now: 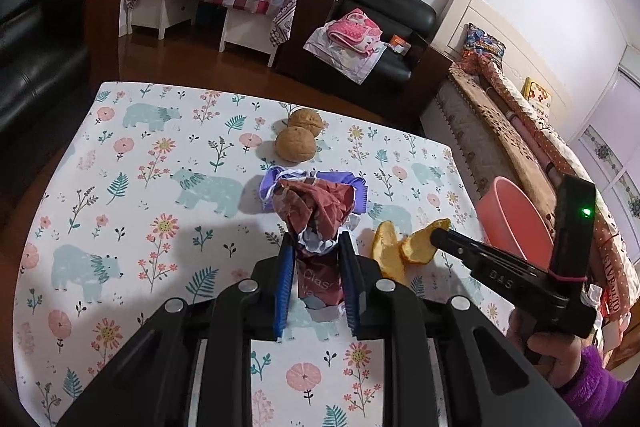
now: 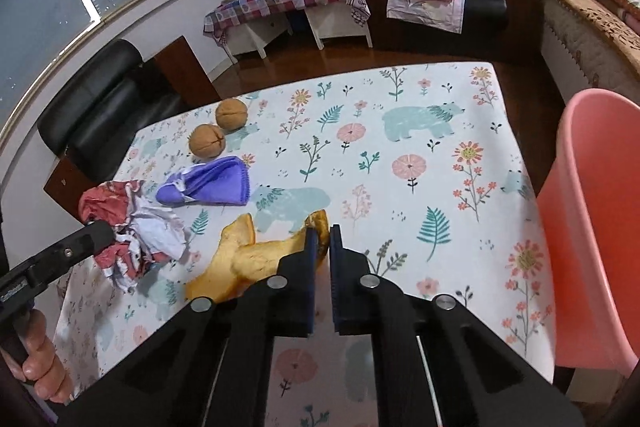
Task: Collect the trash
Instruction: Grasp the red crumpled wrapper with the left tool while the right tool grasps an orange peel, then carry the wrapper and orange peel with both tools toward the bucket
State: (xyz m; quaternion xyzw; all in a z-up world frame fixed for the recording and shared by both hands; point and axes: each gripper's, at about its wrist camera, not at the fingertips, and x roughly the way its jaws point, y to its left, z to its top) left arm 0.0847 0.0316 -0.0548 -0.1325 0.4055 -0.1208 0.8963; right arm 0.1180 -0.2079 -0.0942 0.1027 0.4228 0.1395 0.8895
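My left gripper (image 1: 316,247) is shut on a crumpled red and white wrapper (image 1: 316,215), held just above the table; the wrapper also shows in the right wrist view (image 2: 132,223). My right gripper (image 2: 324,235) is shut on a piece of orange peel (image 2: 248,259), which also shows in the left wrist view (image 1: 416,247) beside my right gripper (image 1: 438,233). A purple cloth (image 2: 212,181) lies behind the wrapper. Two walnuts (image 1: 298,135) sit further back on the floral tablecloth (image 1: 140,187).
A pink plastic bin (image 2: 592,227) stands off the table's right edge, also seen in the left wrist view (image 1: 512,219). Black armchairs, a checked-cloth bench and a bed surround the table.
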